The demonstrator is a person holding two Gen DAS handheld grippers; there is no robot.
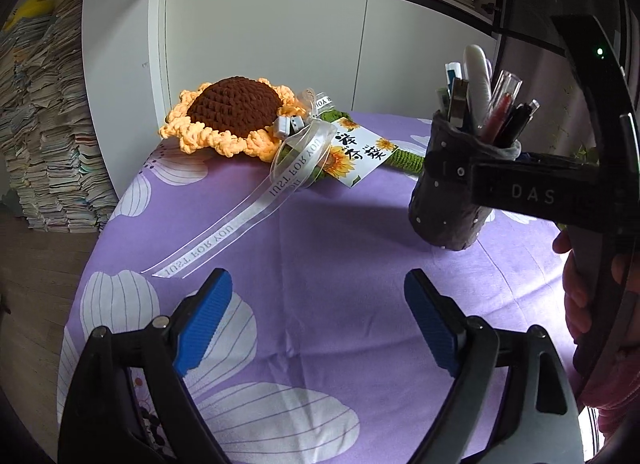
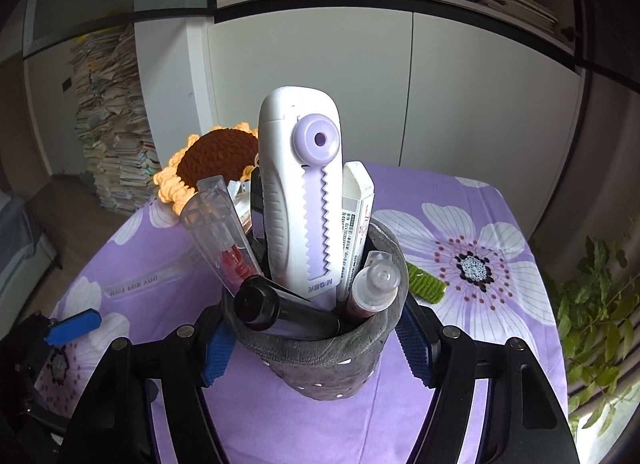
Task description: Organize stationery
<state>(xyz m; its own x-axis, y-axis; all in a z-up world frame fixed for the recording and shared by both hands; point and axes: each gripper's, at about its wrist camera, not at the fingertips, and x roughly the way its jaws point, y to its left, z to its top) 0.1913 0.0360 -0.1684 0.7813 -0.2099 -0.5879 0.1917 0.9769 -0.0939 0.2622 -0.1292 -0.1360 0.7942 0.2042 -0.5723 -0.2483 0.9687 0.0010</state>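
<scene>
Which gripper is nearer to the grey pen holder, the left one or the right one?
Right. The right gripper has its fingers closed on both sides of the grey pen holder. The left gripper is open, apart from it, over the purple tablecloth.

Pens (image 2: 256,306) in holder (image 2: 320,360) on tablecloth (image 2: 460,404)
</scene>
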